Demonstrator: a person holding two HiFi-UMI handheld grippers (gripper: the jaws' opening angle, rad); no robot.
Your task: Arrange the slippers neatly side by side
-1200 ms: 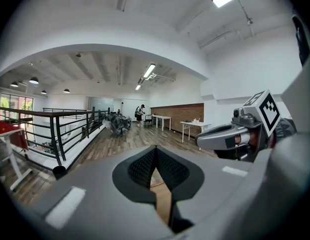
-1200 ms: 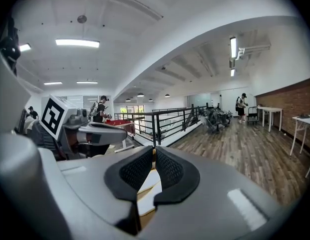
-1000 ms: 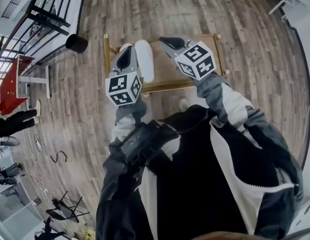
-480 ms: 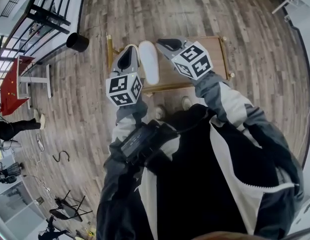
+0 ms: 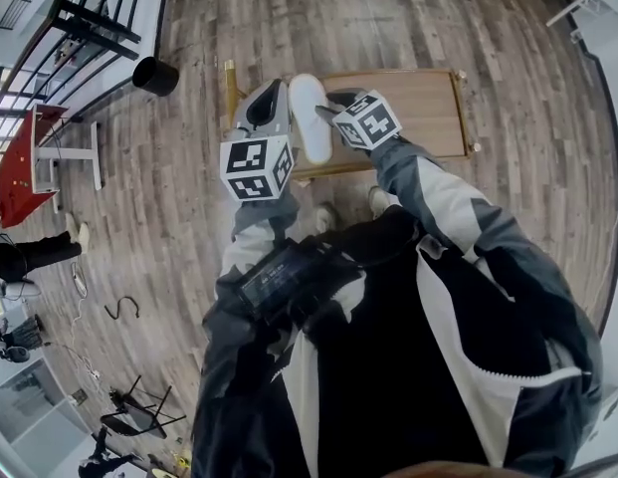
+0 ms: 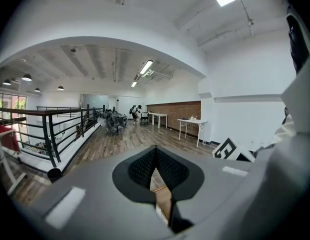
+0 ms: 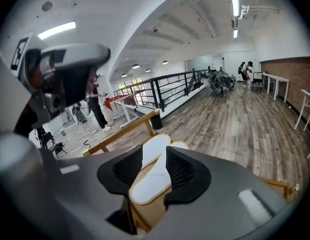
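Note:
A white slipper [image 5: 310, 118] with a tan rim lies on the low wooden table [image 5: 418, 108]. In the right gripper view it [image 7: 147, 176] shows lengthwise between the jaws, with a second slipper [image 7: 180, 145] peeking out just beyond it. My right gripper [image 5: 334, 104] [image 7: 155, 166] hangs low over the slipper; its jaws have just been opening and stand apart, the pads not pressing on it. To the slipper's left my left gripper [image 5: 272, 94] [image 6: 155, 156] is shut with nothing in it, pointing over the table's left end.
A black bin [image 5: 154, 73] stands on the wooden floor left of the table, with a black railing [image 5: 90, 23] and a red table [image 5: 25, 157] beyond it. The person's shoes [image 5: 326, 217] are at the table's near edge. People stand at far left [image 5: 30, 247].
My right gripper has dropped toward the white slipper and its jaws have spread apart. The left gripper has shifted only a little beside the slipper and stays shut.

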